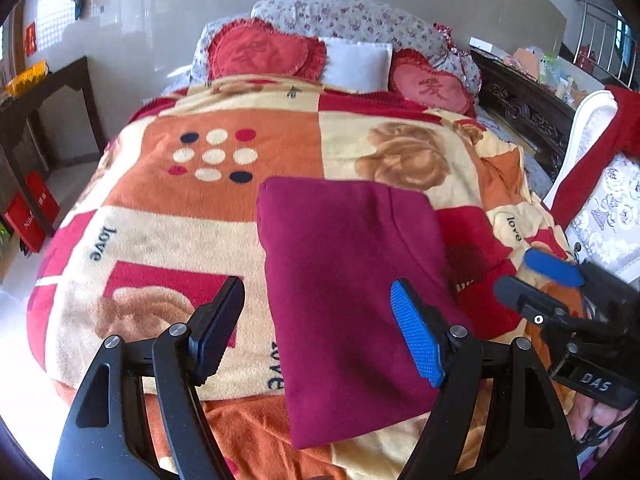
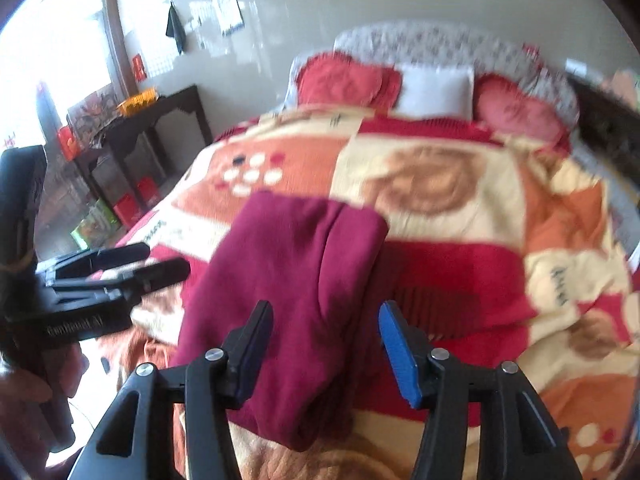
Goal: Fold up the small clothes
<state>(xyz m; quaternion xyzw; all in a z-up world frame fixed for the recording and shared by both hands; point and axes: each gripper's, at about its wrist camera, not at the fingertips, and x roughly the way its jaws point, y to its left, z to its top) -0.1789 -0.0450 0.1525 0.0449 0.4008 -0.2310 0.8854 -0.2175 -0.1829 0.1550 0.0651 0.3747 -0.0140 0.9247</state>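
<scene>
Each hand-held gripper, left (image 1: 318, 330) and right (image 2: 326, 354), gapes above the motion-blurred maroon garment (image 2: 288, 280)

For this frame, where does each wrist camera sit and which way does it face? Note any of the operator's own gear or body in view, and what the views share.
Left wrist: sits on the left claw, open, facing up the bed over the folded maroon garment toward the pillows; right claw at right edge.
Right wrist: sits on the right claw, open, facing the same way; left claw and a hand at left.
Shared: garment, patterned blanket, white pillow.
</scene>
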